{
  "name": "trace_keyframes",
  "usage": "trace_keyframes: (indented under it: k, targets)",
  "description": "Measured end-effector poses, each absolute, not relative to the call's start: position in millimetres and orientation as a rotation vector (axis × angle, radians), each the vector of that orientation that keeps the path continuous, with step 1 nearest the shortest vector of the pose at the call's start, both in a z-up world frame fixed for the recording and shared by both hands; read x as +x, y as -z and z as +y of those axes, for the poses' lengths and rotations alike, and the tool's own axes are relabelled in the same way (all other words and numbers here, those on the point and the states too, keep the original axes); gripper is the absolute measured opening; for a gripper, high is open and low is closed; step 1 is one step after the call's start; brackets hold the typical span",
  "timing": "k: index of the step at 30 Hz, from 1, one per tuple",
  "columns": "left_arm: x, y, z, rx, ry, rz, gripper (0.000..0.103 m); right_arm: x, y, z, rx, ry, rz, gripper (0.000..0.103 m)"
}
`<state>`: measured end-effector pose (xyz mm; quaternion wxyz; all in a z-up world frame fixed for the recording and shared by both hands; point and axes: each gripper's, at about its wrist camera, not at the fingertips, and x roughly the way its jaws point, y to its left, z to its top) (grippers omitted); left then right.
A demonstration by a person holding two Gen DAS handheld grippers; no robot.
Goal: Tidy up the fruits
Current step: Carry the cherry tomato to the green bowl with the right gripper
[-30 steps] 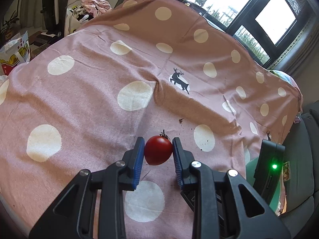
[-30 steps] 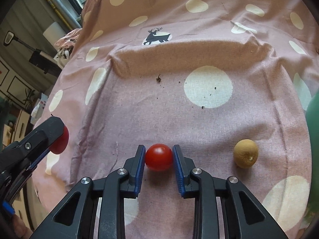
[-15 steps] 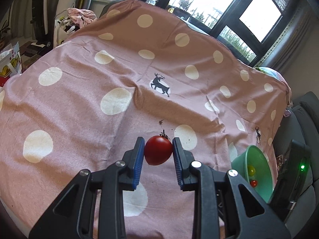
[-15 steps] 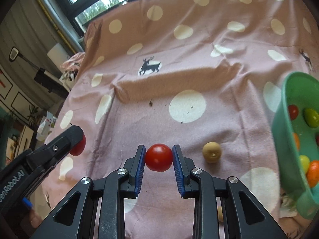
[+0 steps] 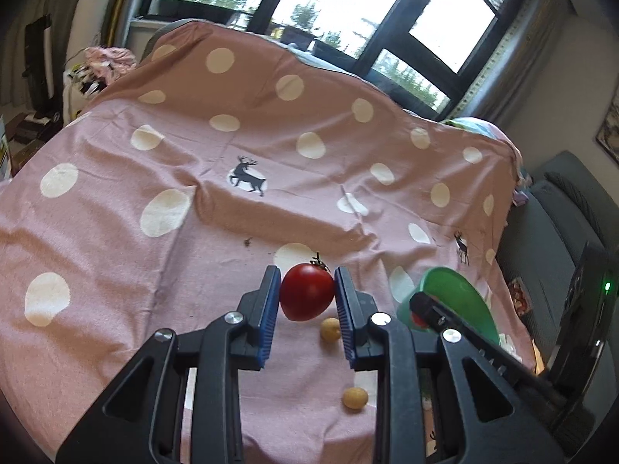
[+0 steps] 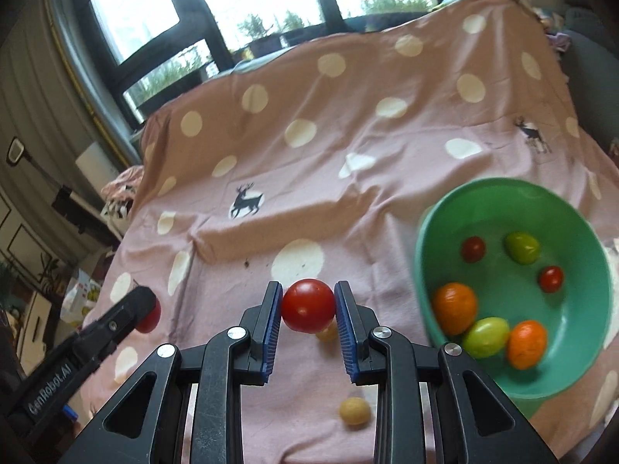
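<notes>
A pink polka-dot cloth (image 6: 348, 147) covers the table, with a green bowl (image 6: 580, 355) at its right side holding oranges, green fruits and small tomatoes. The right gripper (image 6: 308, 307) is clamped on a red tomato (image 6: 308, 305) lifted just left of the bowl, and the left gripper (image 5: 307, 297) grips a stemmed tomato (image 5: 306, 297) above the cloth. Two small tan fruits (image 6: 354, 410) lie on the cloth below; each tomato is best carried over the rim and released low, so it does not bounce out.

A pink polka-dot cloth (image 5: 116, 239) with deer prints (image 6: 246, 205) covers the surface. Dark-framed windows (image 5: 390, 11) stand behind; a grey sofa (image 5: 557, 232) sits beside it.
</notes>
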<state>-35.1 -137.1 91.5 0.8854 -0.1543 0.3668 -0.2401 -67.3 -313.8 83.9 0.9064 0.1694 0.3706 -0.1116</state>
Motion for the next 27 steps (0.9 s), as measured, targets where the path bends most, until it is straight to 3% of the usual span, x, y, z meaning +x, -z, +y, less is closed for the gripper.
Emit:
trace_keyframes:
  k: [12, 27]
  targets:
    - [-54.7, -101.9, -199.2, -0.239, 0.688, 0.759, 0.028, -111.4, -111.3, -372.2, 0.426, 0.407, 0.649, 0.030]
    - [-55.4, -99.5, -289.1, -0.052, 0.852, 0.786, 0.028, -144.6, -104.1, -436.4, 0.576, 0.536, 0.619, 0.030]
